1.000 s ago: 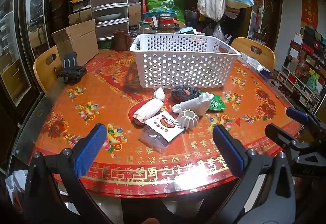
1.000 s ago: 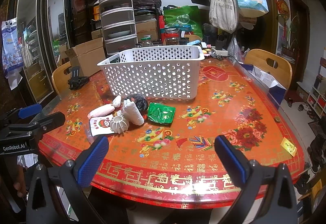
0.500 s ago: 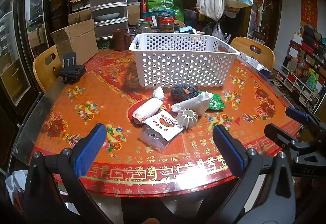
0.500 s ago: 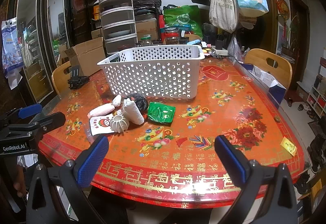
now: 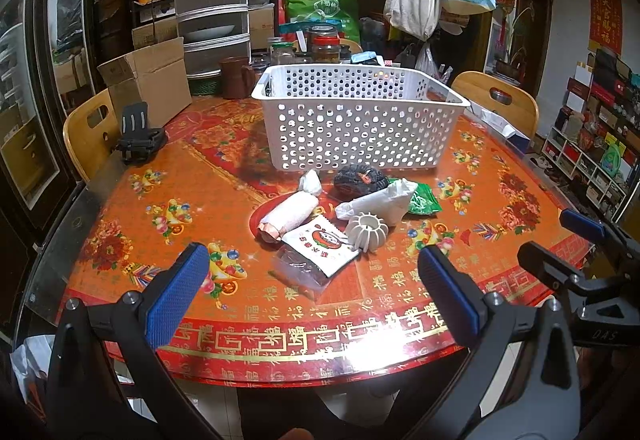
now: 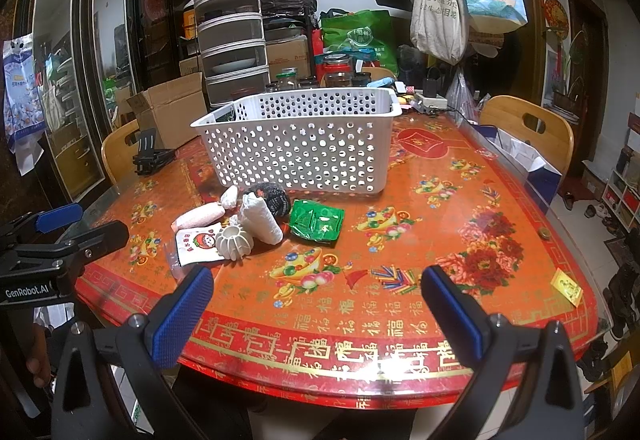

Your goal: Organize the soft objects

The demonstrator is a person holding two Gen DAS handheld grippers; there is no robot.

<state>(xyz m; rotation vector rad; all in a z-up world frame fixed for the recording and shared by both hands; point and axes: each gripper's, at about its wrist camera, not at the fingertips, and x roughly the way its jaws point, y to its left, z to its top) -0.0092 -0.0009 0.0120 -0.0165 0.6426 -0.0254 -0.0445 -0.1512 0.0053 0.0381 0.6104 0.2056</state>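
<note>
A white perforated basket [image 5: 360,120] [image 6: 300,148] stands on the red round table [image 5: 400,336]. In front of it lie several soft items: a pink-white roll [image 5: 288,216] [image 6: 198,218], a white cloth bundle [image 5: 380,202] [image 6: 260,220], a dark scrubber [image 5: 360,178] [image 6: 276,196], a green packet [image 5: 422,202] [image 6: 318,222], a white ribbed ring [image 5: 366,230] [image 6: 234,242] and a white snack packet [image 5: 320,246] [image 6: 198,242]. My left gripper [image 5: 312,296] and right gripper [image 6: 316,312] are open and empty at the near table edge.
A cardboard box [image 5: 148,84], a black holder [image 5: 138,138], jars [image 5: 324,44] and stacked containers [image 5: 212,0] stand behind the basket. Wooden chairs [image 5: 88,128] [image 6: 528,132] flank the table. A yellow card [image 6: 566,286] lies at the right rim.
Both grippers have stayed almost still, with a very slight shift of view. Nothing on the table has moved.
</note>
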